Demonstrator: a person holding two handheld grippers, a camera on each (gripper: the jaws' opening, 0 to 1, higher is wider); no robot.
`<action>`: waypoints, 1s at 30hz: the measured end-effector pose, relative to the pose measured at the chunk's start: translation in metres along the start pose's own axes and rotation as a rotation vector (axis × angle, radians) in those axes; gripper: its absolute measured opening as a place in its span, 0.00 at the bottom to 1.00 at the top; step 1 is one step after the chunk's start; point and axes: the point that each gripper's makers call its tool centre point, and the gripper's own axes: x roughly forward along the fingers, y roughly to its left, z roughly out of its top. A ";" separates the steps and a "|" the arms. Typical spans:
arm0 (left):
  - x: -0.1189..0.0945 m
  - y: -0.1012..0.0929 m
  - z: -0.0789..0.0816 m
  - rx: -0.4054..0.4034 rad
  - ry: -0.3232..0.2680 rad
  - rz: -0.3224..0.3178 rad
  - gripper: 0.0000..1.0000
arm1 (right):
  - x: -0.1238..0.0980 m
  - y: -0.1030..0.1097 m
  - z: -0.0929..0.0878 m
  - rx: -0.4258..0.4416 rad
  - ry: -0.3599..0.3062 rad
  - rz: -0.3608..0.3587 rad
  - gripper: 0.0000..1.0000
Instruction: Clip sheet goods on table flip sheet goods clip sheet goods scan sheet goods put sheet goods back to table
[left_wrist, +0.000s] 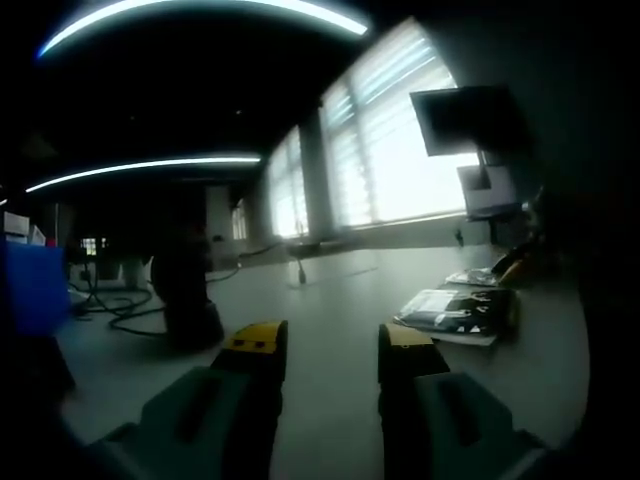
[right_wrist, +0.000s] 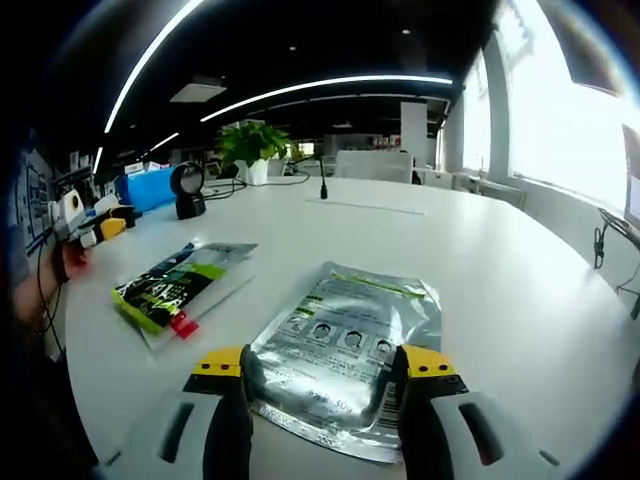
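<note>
White surface (right_wrist: 520, 300); potted plant (right_wrist: 250, 145); blue box (right_wrist: 150, 188); black stand (left_wrist: 188, 295); coiled cables (left_wrist: 115, 305); monitor (left_wrist: 465, 120); microphone (right_wrist: 322, 178), upright; blinds (left_wrist: 400, 130) on windows.

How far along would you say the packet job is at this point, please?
It looks like the very start. Nothing looks clipped yet: the silver packet lies flat on the white table, its near edge between the open jaws of the right claw. The green packet lies untouched beside it. The left claw is open and empty. Clipping, flipping, scanning at the black scanner and returning all remain.
</note>
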 end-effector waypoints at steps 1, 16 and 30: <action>0.000 0.000 0.000 0.000 0.000 0.000 0.29 | 0.000 0.000 0.000 0.002 0.003 0.001 0.53; 0.000 -0.001 -0.001 0.003 0.004 0.000 0.29 | -0.006 -0.003 0.026 -0.003 -0.061 -0.005 0.53; -0.001 -0.001 0.000 0.004 0.001 -0.003 0.29 | -0.004 -0.026 0.040 -0.072 -0.011 0.005 0.45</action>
